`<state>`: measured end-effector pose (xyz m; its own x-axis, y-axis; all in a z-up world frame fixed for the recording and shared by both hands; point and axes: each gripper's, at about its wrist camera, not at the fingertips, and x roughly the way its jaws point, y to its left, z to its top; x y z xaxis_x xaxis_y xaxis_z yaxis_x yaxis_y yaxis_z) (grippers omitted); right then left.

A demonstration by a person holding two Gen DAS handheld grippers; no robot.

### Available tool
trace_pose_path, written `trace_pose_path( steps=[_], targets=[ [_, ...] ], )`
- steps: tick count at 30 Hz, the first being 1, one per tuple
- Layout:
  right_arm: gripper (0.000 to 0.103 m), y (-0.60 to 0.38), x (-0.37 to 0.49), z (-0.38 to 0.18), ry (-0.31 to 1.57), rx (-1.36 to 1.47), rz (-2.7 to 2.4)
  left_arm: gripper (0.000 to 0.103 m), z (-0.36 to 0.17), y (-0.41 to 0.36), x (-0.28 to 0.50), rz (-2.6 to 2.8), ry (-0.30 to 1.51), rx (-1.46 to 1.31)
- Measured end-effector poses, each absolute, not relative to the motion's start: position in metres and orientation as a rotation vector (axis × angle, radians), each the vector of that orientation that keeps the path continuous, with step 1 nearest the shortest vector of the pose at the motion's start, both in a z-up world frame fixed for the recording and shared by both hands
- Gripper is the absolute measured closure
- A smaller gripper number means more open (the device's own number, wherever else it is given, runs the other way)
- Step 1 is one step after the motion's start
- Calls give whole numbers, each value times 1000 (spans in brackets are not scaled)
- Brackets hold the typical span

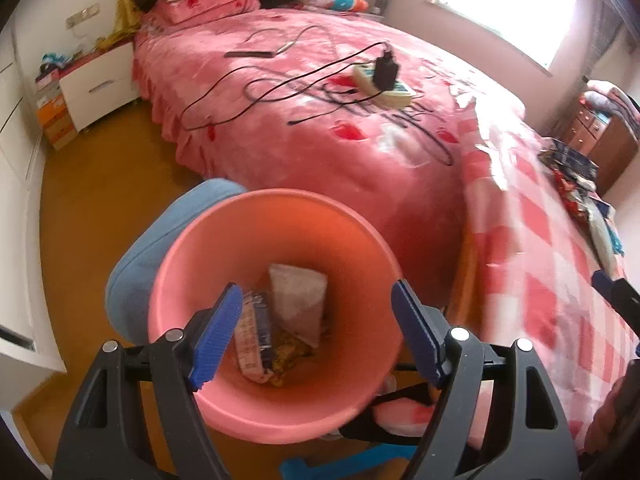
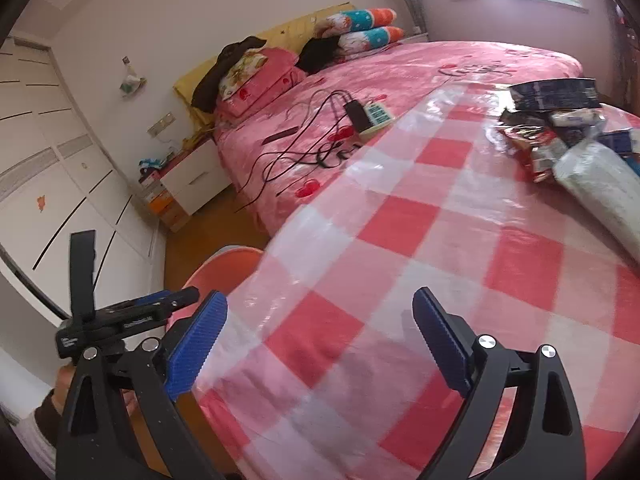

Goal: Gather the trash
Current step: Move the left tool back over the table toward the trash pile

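A pink bin [image 1: 224, 396] stands on the floor beside the checkered table [image 1: 552, 280]; its rim also shows in the right wrist view [image 2: 224, 264]. Wrappers [image 1: 256, 336] and a white packet [image 1: 300, 300] lie inside it. My left gripper [image 1: 318, 332] is open and empty right above the bin. My right gripper [image 2: 320, 344] is open and empty over the table's near edge [image 2: 400, 280]. A pile of wrappers and packets [image 2: 560, 136] lies at the table's far right, also seen in the left wrist view [image 1: 576, 184]. The left gripper's body shows in the right wrist view [image 2: 120, 316].
A bed with a pink cover [image 1: 320, 92] fills the middle, with a power strip [image 1: 384, 84] and cables on it. A blue stool [image 1: 160, 236] stands behind the bin. A white nightstand [image 1: 96, 88] and wardrobe [image 2: 48, 184] line the left wall.
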<state>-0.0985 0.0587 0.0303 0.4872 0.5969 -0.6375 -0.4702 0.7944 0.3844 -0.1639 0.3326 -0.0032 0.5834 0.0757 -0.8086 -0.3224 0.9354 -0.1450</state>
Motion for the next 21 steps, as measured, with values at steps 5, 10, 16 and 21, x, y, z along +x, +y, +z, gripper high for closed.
trace_pose_path(
  steps=[5, 10, 16, 21],
  targets=[
    [10, 41, -100, 37, 818, 169, 626, 25, 13, 305, -158, 192, 903, -247],
    [10, 26, -103, 43, 792, 160, 601, 25, 27, 276, -153, 158, 888, -202],
    [10, 3, -104, 50, 762, 161, 570, 25, 41, 245, -150, 120, 868, -147],
    [10, -17, -101, 51, 760, 187, 545, 25, 49, 221, -149, 86, 865, -104]
  ],
)
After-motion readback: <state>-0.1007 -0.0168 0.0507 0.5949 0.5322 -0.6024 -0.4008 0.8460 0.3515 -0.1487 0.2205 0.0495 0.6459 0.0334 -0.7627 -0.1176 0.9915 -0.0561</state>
